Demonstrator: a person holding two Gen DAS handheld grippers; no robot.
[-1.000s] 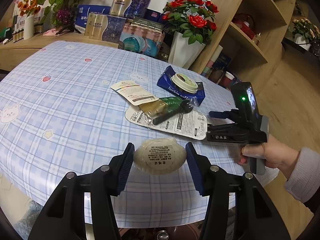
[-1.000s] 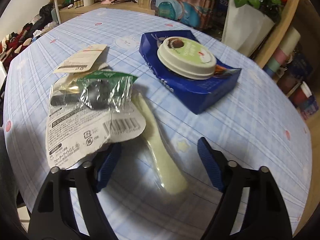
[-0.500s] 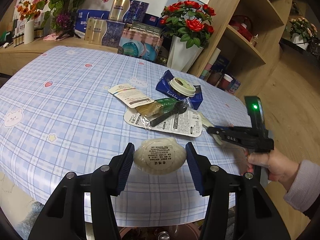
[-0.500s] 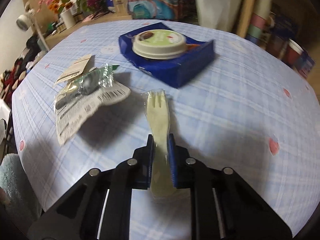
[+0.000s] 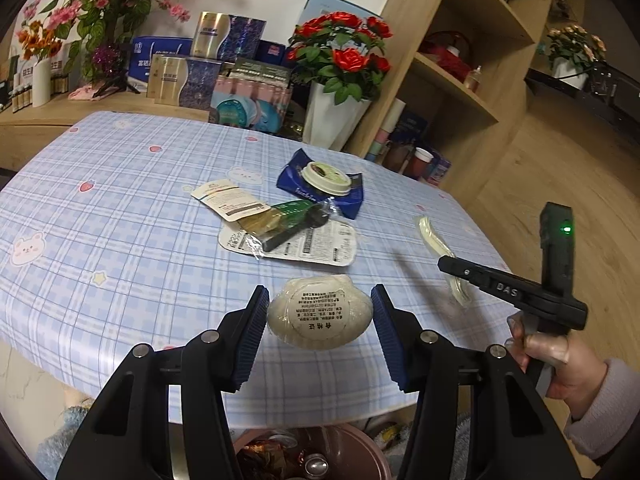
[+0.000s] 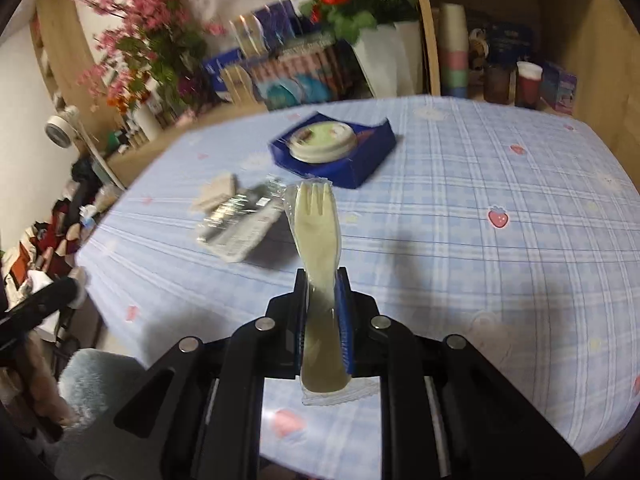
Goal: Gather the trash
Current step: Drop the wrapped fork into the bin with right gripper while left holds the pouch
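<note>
**Both grippers hold trash above the table**

The left gripper (image 5: 318, 316), low centre of its view, clamps a round white packet (image 5: 319, 317) between its blue pads. The right gripper (image 6: 323, 308) is closed on a wrapped plastic fork (image 6: 318, 232), tines pointing up the frame. On the checked tablecloth (image 5: 120, 216), mid-frame, lie a blue box (image 5: 320, 190) and flat wrappers (image 5: 288, 236).

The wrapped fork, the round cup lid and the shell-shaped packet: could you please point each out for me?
wrapped fork (image 6: 318, 220), right wrist view, on its bowl below the tines.
round cup lid (image 6: 323, 142), right wrist view, on its top face.
shell-shaped packet (image 5: 320, 314), left wrist view, on its printed label.
</note>
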